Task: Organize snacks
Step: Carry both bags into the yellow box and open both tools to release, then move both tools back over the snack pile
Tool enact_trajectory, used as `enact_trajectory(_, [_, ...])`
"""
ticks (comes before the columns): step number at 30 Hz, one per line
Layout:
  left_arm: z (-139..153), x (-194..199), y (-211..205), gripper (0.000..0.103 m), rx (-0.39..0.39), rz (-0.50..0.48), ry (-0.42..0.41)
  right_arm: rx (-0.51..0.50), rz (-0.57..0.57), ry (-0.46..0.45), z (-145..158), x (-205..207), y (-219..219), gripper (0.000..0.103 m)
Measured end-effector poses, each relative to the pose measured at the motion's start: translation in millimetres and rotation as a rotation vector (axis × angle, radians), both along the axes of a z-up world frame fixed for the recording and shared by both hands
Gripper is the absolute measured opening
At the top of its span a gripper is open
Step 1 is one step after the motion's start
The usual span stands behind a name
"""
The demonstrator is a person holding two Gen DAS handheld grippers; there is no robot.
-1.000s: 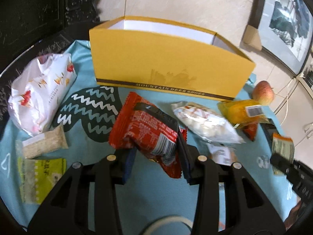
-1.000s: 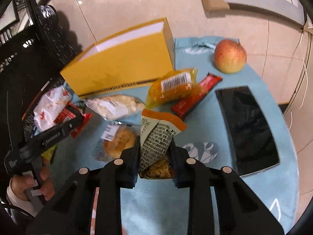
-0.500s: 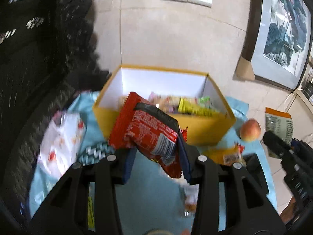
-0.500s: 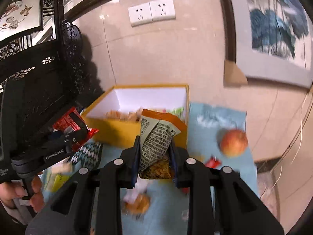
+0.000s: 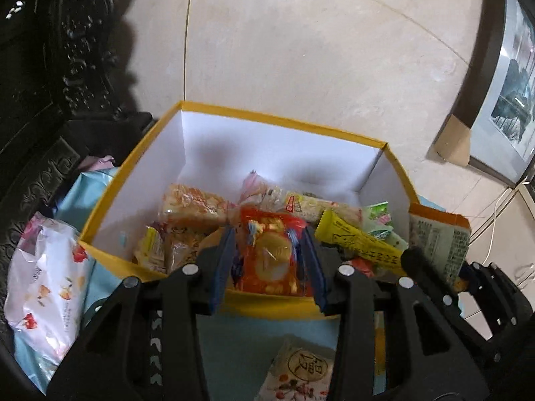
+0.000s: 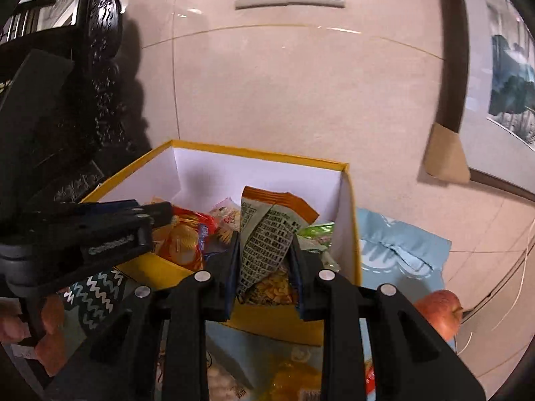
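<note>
A yellow box [image 5: 398,177] with a white inside stands on the blue cloth and holds several snack packets. My left gripper [image 5: 269,260] is shut on a red snack packet [image 5: 271,257] and holds it over the box's near wall. My right gripper [image 6: 264,260] is shut on an orange-topped printed snack bag [image 6: 271,230], held over the near right part of the box [image 6: 347,200]. The right gripper's bag also shows in the left wrist view [image 5: 438,237]. The left gripper shows in the right wrist view [image 6: 100,230].
A white snack bag [image 5: 43,284] lies left of the box. A pale packet [image 5: 301,371] lies on the blue cloth [image 5: 250,341] below my left gripper. An apple [image 6: 441,310] sits at the right. Dark carved furniture stands at the left, a tiled wall behind.
Both grippers rose from the table and moved forward with their packets, from in front of the box to over its near edge. The box's inside came into view.
</note>
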State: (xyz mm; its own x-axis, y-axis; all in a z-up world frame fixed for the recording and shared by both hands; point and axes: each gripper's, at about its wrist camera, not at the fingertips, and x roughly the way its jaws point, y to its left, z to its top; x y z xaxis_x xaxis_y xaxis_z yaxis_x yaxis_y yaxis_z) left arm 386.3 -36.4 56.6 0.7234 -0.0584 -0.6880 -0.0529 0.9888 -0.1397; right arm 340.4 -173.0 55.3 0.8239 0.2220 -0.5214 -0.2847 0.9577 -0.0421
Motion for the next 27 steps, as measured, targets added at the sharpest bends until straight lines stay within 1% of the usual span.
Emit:
enact_trajectory(1, [-2.7,1.6,-0.2,0.041,0.004,0.001,0.003,-0.023,-0.003,-0.006,-2.0,0.9,3.6,0.028])
enact_trajectory(2, [-6.0,2.6,0.2,0.050,0.001,0.006,0.008,-0.048,-0.002,-0.004,-4.2,2.9,7.0,0.028])
enact_trajectory(3, [-8.0,2.8,1.1,0.061,-0.008,0.010,0.016,-0.081,-0.010,-0.029,-5.3,2.9,10.6,0.032])
enact_trajectory(4, [-7.3,1.0,2.7,0.082,-0.012,0.017,0.012,-0.102,-0.026,-0.054,-4.9,2.0,12.5,0.051])
enact_trajectory(5, [-3.9,-4.2,2.4,0.090,-0.001,0.032,-0.021,-0.134,-0.063,-0.099,-4.1,-1.8,13.3,0.064])
enact_trajectory(6, [-0.1,-9.6,0.8,0.091,0.026,0.046,-0.052,-0.137,-0.076,-0.125,-3.0,-5.5,10.8,0.076])
enact_trajectory(7, [2.8,-13.2,-1.7,0.091,0.052,0.043,-0.061,-0.128,-0.076,-0.131,-1.2,-7.2,7.9,0.076])
enact_trajectory(9, [7.2,-20.3,-2.7,0.093,0.058,0.026,-0.063,-0.081,-0.076,-0.105,3.0,-12.1,-3.1,0.076])
enact_trajectory(11, [12.2,-30.8,-2.7,0.097,0.074,0.030,-0.066,-0.018,-0.093,-0.090,7.1,-20.2,-18.1,0.077])
enact_trajectory(12, [14.7,-37.0,-1.9,0.099,0.070,0.035,-0.072,0.015,-0.094,-0.072,9.0,-26.4,-26.5,0.082])
enact_trajectory(13, [15.9,-43.1,-1.0,0.100,0.067,0.038,-0.072,0.042,-0.090,-0.061,9.5,-32.0,-31.4,0.090])
enact_trajectory(15, [18.0,-57.8,-0.2,0.100,0.062,0.038,-0.067,0.081,-0.096,-0.056,10.9,-49.6,-42.2,0.098])
enact_trajectory(17, [18.4,-73.9,-0.1,0.100,0.066,0.031,-0.069,0.105,-0.091,-0.068,12.8,-72.7,-51.0,0.099])
enact_trajectory(19, [14.9,-90.0,-2.7,0.100,0.078,0.020,-0.057,0.106,-0.092,-0.062,12.1,-89.1,-53.2,0.102])
enact_trajectory(21, [10.9,-103.2,-4.3,0.100,0.079,0.007,-0.043,0.132,-0.097,-0.049,9.3,-108.6,-60.4,0.102])
enact_trajectory(23, [5.2,-117.3,-5.7,0.100,0.074,-0.003,-0.030,0.171,-0.100,-0.034,4.7,-124.0,-68.0,0.102])
enact_trajectory(25, [-0.9,-129.6,-7.0,0.100,0.069,-0.010,-0.018,0.217,-0.107,0.002,-3.5,-137.9,-75.9,0.102])
enact_trajectory(27, [-7.8,-141.8,-8.4,0.100,0.064,-0.014,-0.005,0.281,-0.126,0.032,-13.1,-149.7,-88.6,0.102])
